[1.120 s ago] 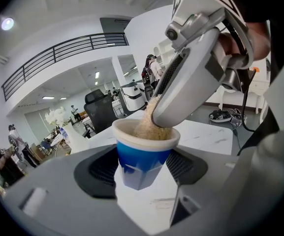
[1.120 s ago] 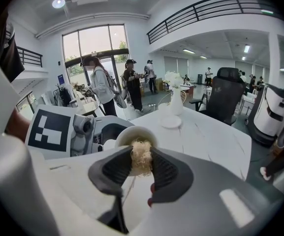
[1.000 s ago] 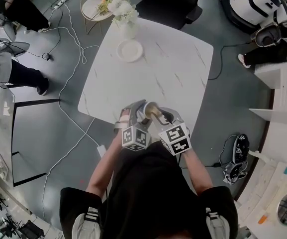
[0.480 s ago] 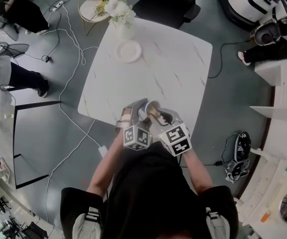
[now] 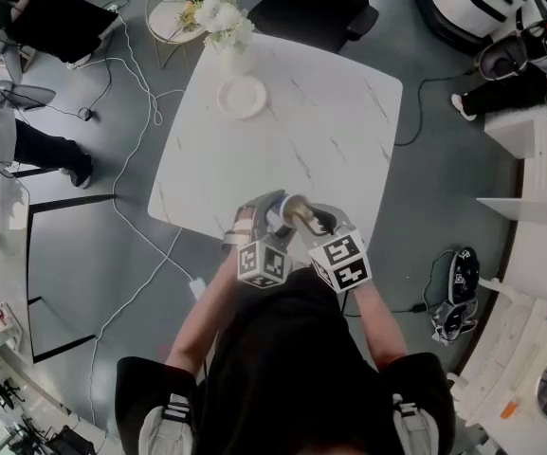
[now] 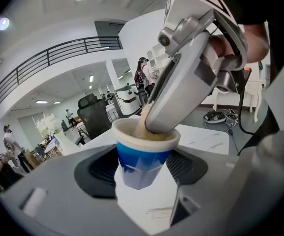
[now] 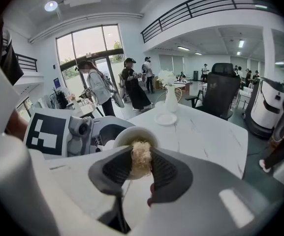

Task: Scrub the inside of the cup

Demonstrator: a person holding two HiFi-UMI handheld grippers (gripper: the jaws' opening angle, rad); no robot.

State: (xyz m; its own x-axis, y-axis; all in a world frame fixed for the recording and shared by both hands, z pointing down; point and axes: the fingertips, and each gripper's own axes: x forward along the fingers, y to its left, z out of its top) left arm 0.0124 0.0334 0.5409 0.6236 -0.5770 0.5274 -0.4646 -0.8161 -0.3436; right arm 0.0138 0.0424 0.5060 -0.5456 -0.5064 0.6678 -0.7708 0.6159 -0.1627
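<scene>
- Left gripper (image 6: 144,173), jaws wide, clamps the blue white-rimmed cup (image 6: 142,154), steadying it for scrubbing.
- Right gripper (image 7: 141,170) pinches a tan fibrous scrubber (image 7: 141,156) narrowly, dipping it inside.

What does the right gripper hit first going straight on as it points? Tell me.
The cup: the right gripper, shut on a fibrous scrub pad, points into its mouth, so the pad would likely press the cup's inside first; depth there is unclear.
</scene>
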